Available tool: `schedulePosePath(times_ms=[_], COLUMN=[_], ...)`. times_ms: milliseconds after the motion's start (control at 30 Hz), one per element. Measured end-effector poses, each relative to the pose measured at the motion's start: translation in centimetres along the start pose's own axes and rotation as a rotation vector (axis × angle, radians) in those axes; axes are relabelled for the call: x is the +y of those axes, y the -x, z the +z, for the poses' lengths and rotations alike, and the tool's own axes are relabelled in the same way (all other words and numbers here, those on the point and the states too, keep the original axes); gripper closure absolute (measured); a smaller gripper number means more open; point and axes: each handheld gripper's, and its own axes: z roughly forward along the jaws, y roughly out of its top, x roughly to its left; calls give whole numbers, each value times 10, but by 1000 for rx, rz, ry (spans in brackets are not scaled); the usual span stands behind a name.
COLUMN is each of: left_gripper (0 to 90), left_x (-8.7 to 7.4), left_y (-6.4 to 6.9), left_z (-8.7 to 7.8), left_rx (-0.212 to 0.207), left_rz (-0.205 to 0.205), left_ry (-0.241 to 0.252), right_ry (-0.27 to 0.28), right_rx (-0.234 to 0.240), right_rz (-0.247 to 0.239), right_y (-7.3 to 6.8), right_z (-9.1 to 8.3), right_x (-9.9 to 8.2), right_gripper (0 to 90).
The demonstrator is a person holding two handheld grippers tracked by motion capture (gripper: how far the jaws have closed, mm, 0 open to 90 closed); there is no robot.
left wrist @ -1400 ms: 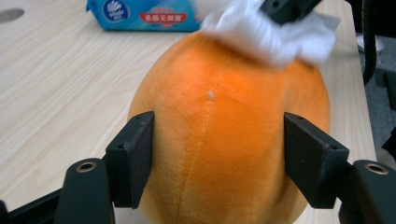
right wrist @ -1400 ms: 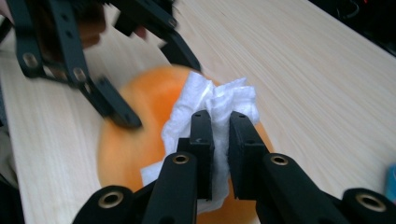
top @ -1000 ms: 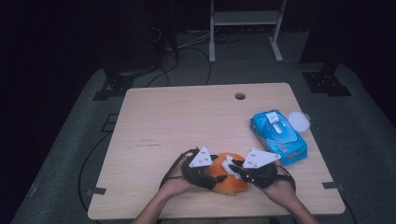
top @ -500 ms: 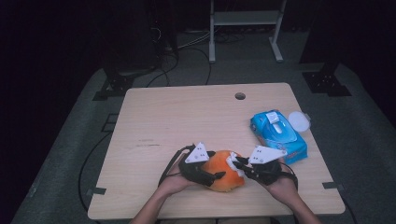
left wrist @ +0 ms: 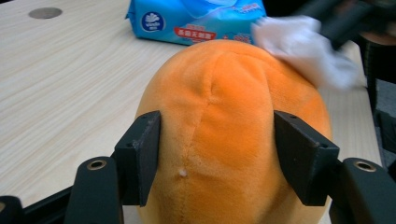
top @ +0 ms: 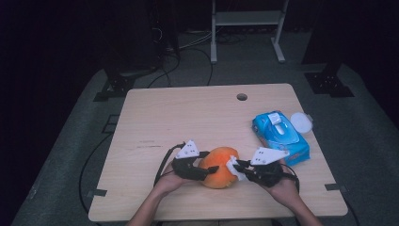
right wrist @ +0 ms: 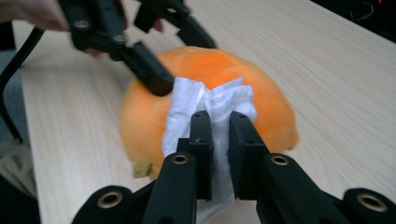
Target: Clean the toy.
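Note:
An orange plush toy (top: pixel 219 165) lies near the front edge of the wooden table (top: pixel 188 117). My left gripper (top: pixel 209 170) holds it from the left. In the left gripper view, the black pads (left wrist: pixel 140 154) press into the plush (left wrist: pixel 224 93) on both sides; these jaws have just been closing on it. My right gripper (top: pixel 236 165) comes in from the right, shut on a crumpled white wipe (right wrist: pixel 205 100). The wipe (left wrist: pixel 303 46) rests against the toy's right side (right wrist: pixel 266 107). The right gripper view shows the left gripper (right wrist: pixel 180 58) on the far side of the toy.
A blue pack of wet wipes (top: pixel 280 136) lies at the table's right, with a round white lid (top: pixel 301 123) beside it near the edge. A cable hole (top: pixel 242 97) sits at the back of the table. Cables and a metal stand are on the dark floor behind.
The left gripper's jaws have drawn in against the plush toy. Toy and both grippers have shifted slightly left and away from the front edge.

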Motion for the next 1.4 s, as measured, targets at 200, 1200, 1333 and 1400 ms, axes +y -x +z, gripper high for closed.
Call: schedulePosePath(times_ms=[200,1200,1333,1400], left_gripper=[350,313,301,296], left_x=[-1,-3,-6,-6], left_y=[2,9,1,0], left_z=[1,7,3,3], left_rx=[-9,-37,-37,-33], left_rz=[-4,14,-26,-29], left_ry=[0,-5,2,2], right_ry=[-13,4,-33,-34], right_rx=[-16,-5,-21,8], right_rz=[70,46,78,93], right_y=[15,7,19,18], right_z=[-3,4,-1,-2], right_x=[-12,0,-13,-15], right_gripper=[801,797,798,799])
